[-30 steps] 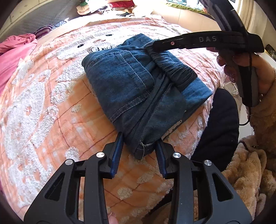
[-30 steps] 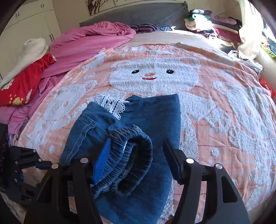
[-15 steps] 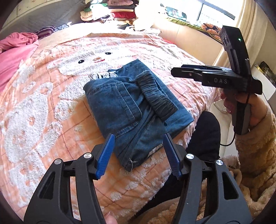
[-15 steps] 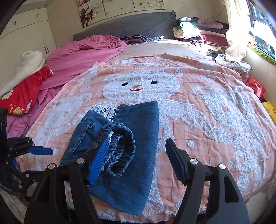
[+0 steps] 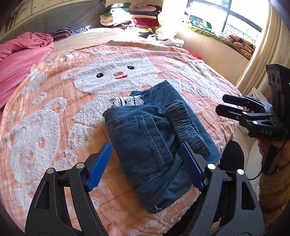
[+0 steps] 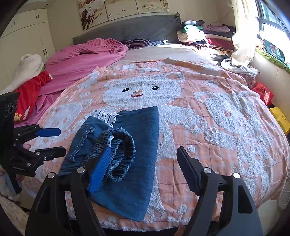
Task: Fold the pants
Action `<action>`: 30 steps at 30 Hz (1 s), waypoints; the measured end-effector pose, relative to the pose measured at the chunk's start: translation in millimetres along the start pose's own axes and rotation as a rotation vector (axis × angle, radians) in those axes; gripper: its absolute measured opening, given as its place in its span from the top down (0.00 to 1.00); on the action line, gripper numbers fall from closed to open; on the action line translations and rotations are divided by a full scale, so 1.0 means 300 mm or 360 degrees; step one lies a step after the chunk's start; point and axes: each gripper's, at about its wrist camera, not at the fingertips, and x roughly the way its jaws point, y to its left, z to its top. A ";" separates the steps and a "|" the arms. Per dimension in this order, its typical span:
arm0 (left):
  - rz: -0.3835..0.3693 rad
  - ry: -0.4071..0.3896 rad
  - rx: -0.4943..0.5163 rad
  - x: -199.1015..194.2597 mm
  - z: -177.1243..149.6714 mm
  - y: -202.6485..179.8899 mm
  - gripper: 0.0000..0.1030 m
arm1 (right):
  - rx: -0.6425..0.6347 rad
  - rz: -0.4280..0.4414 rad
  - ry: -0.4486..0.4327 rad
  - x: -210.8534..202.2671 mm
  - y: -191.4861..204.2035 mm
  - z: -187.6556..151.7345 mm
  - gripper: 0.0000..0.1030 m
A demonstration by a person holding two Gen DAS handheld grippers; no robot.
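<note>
Both my tools now pulled back off the folded pants [image 5: 155, 145]: left tool [image 5: 145, 167] and right tool [image 6: 143, 168] gaping, empty.

Bedroom in a home. A bed [image 6: 208, 116] is covered by an orange bear-pattern blanket [image 6: 226, 112], with a grey padded headboard [image 6: 126, 30] at its far edge. A pink duvet [image 6: 87, 56] is bunched along the far left side. Clothes are stacked [image 6: 204, 34] at the far right corner. White wardrobe doors [image 6: 27, 40] and wall paintings [image 6: 123, 9] are seen behind; a curtained window [image 5: 241, 20] is on the right.
</note>
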 end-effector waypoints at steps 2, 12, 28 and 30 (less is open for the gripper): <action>0.0029 0.0002 -0.0022 0.016 0.004 0.014 0.30 | 0.0003 0.0002 0.0012 0.013 -0.003 -0.004 0.29; 0.0062 0.0050 -0.0132 0.104 -0.011 0.067 0.24 | 0.0038 0.0015 0.0108 0.104 -0.017 -0.039 0.29; -0.0039 0.0112 -0.0315 0.217 -0.049 0.106 0.20 | 0.0104 0.0161 0.0266 0.261 -0.030 -0.089 0.42; -0.0050 0.0106 -0.0335 0.223 -0.054 0.108 0.19 | 0.0112 0.0175 0.0267 0.268 -0.033 -0.086 0.43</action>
